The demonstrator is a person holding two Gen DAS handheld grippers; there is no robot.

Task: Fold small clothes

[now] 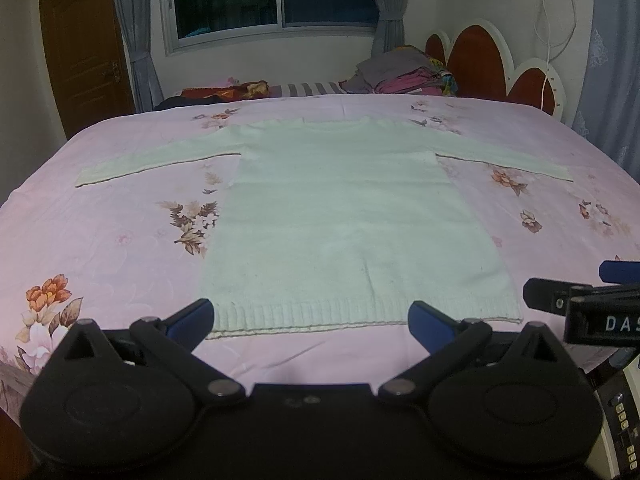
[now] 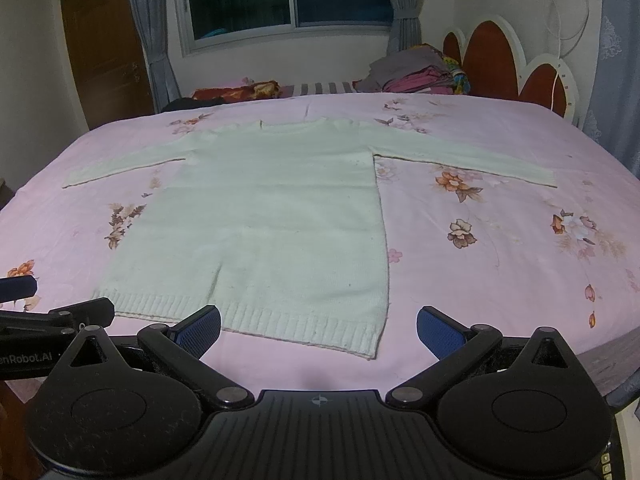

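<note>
Left to right across the bed (image 1: 120, 240), which is covered in a pink sheet with a floral print and a few light wrinkles.

Left sleeve (image 1: 152, 160): it lies flat and runs straight out from the shoulder, with its cuff end well apart from the body panel. You could pinch it near the cuff.

Your left gripper (image 1: 310, 322) has its jaws wide apart and holds nothing. It sits just short of the ribbed hem (image 1: 360, 312).

Sweater (image 1: 348, 208): pale white knit, long-sleeved, spread flat at mid-bed with the neckline away from you and the hem nearest you. Judgement: it is soft, limp and light. The knit should grip the blue pads well but will stretch and sag if you lift it by one point. Take the hem corners or the shoulder seams, two layers together.

Your right gripper (image 2: 318, 330) is likewise spread open and empty, near the hem's right corner (image 2: 372, 348).

Right sleeve (image 2: 472, 164): it lies flat and angles out toward the headboard (image 2: 492, 60) side.

The texture is fine stitch on the body and vertical ribbing along the hem band. Faint specks show on the fabric, but I cannot tell what they are.

A pile of folded clothes (image 2: 416, 72) lies at the far edge.
</note>
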